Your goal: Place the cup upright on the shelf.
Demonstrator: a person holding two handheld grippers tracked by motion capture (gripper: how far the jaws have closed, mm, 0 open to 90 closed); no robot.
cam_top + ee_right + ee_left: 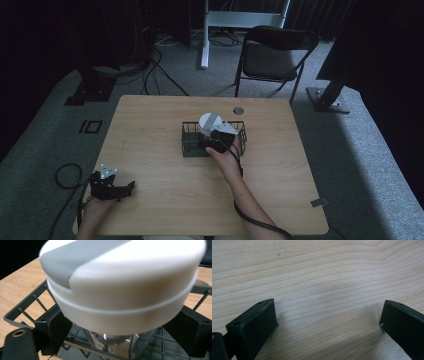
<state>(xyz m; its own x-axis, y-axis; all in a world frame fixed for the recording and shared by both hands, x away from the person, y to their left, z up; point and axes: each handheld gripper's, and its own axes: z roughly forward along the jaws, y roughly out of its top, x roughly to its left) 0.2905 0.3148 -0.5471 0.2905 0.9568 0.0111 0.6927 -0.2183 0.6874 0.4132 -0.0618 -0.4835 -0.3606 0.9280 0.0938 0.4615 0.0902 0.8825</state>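
Item: clear container with a white lid point(122, 287), a grey band set across the lid's top. It is seen upright inside the dark wire basket point(189, 142), towards the basket's middle, near the centre of the wooden table point(150, 170). In the right gripper view, the transparent body is visible below the lid, above the basket's grid floor.

Right gripper point(216, 141): held over the basket, jaws set on either side of the container just under the lid's lower edge. Both jaws are pressed against the container, so it is gripped. Whether its base rests on the basket floor cannot be told.

Left gripper point(111, 186): held at the table's near left corner, well apart from the basket. In the left gripper view, its jaws are spread wide over bare wood grain, with nothing between them.

Background: a folding chair point(275, 55) is placed beyond the table's far edge, on grey carpet.
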